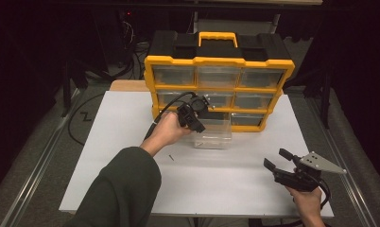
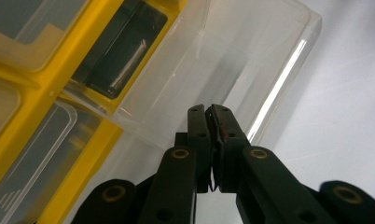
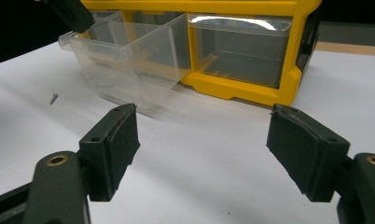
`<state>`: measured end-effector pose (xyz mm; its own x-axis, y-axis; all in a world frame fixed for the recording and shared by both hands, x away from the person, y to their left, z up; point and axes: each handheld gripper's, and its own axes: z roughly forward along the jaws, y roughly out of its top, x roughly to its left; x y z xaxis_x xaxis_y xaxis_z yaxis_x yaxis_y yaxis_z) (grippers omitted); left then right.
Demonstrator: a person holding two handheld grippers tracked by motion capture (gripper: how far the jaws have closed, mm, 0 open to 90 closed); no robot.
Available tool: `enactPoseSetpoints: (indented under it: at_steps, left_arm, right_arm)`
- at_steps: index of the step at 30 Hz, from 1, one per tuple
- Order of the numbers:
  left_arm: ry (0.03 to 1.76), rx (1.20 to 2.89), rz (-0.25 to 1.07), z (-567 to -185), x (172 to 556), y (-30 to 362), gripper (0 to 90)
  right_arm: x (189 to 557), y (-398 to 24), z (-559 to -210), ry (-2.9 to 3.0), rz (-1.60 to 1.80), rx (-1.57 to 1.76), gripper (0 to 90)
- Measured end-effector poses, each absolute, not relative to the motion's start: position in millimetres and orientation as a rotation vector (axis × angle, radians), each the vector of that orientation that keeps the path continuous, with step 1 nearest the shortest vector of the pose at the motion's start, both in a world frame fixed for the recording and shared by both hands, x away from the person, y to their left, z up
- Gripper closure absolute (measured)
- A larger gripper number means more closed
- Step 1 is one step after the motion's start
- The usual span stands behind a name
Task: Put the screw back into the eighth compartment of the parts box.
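Note:
A yellow organizer (image 1: 219,61) with clear drawers stands at the back of the white table (image 1: 131,189). Its bottom middle drawer (image 1: 214,135) is pulled out onto the table. My left gripper (image 1: 200,126) hangs over the drawer's left side, tips pointing down into it. In the left gripper view the left gripper (image 2: 209,110) is shut above the drawer (image 2: 251,56), and I can make out nothing between the pads. My right gripper (image 1: 278,158) rests open near the front right, aimed at the organizer (image 3: 241,93) and the drawer (image 3: 129,56); the right gripper (image 3: 202,135) holds nothing.
A small dark screw (image 1: 171,157) lies on the table in front of the left hand, seen in the right gripper view as the screw (image 3: 53,98) left of the drawer. Cables trail off the table's left side. Dark floor surrounds the table.

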<state>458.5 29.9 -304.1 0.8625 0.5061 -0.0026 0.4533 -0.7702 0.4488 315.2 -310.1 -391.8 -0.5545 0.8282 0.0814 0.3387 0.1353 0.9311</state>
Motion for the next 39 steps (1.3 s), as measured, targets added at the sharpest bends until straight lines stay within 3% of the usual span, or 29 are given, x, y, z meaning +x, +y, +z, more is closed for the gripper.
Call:
enactPoseSetpoints:
  at_steps: [31, 39]
  left_arm:
    - [0.705, 2.657, 0.168, -316.9, 461.1, 21.0, 86.5]
    - [0.722, 2.605, 0.211, -308.0, 458.5, 28.8, 73.1]
  right_arm:
    - [315.2, -310.2, -391.8, 1.962, 1.416, 1.116, 26.2]
    - [315.0, -309.4, -391.7, 1.963, 1.418, 1.116, 26.2]
